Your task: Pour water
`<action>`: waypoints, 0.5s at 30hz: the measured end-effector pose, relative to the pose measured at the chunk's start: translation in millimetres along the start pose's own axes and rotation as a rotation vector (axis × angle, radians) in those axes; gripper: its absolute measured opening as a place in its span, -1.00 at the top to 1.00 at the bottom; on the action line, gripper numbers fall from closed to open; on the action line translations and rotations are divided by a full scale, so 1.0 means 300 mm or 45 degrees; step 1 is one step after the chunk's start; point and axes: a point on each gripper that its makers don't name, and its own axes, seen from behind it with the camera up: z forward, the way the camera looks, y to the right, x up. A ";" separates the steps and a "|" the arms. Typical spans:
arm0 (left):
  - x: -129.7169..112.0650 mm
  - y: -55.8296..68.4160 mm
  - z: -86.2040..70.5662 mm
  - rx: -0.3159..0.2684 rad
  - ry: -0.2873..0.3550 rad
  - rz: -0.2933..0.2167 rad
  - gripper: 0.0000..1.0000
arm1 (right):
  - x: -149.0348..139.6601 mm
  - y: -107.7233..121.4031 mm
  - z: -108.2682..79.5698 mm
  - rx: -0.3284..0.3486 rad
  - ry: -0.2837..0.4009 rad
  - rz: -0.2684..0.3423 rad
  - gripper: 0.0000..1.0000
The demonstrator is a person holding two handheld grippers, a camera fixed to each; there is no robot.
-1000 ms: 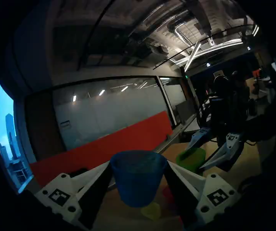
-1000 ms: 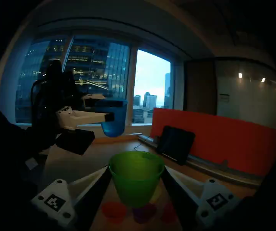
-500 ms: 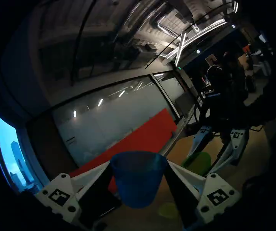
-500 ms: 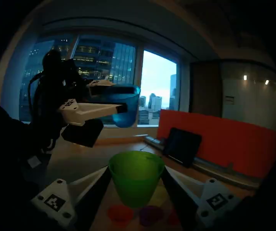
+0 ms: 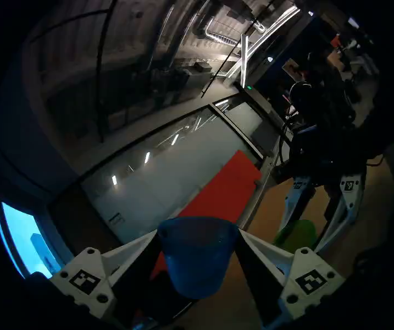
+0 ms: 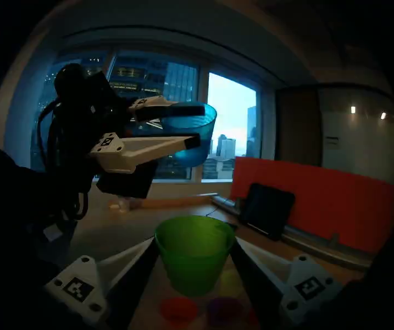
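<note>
My left gripper (image 5: pixel 197 258) is shut on a blue cup (image 5: pixel 198 254), held between its two white fingers. In the right gripper view that blue cup (image 6: pixel 195 133) hangs high at the upper left, tilted toward the green cup, with the left gripper (image 6: pixel 192 126) clamped on it. My right gripper (image 6: pixel 195 258) is shut on a green cup (image 6: pixel 195 253), upright above the wooden table (image 6: pixel 125 228). In the left gripper view the green cup (image 5: pixel 298 235) sits low at the right between the right gripper's fingers (image 5: pixel 346 206).
An orange-red panel (image 6: pixel 328 203) runs along the table's far side, with a dark tablet (image 6: pixel 265 209) leaning against it. Small coloured discs (image 6: pixel 179 308) lie on the table under the green cup. A large window (image 6: pixel 158 126) fills the back left. A person's dark sleeve (image 6: pixel 10 203) is at left.
The left gripper has risen with the blue cup, come closer to the green cup and tilted further. The right gripper and green cup have stayed in place.
</note>
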 end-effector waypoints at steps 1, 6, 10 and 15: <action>0.006 -0.001 0.002 0.003 0.003 0.020 -0.75 | -0.002 -0.001 0.003 0.003 0.000 0.002 -0.83; 0.029 0.000 0.011 0.009 0.012 0.112 -0.75 | -0.009 -0.006 0.017 0.013 -0.001 0.006 -0.83; 0.038 0.007 0.021 0.006 0.014 0.177 -0.75 | -0.011 -0.013 0.027 0.020 -0.003 0.008 -0.83; 0.045 0.010 0.032 0.005 0.013 0.243 -0.75 | -0.013 -0.021 0.036 0.029 -0.003 0.012 -0.83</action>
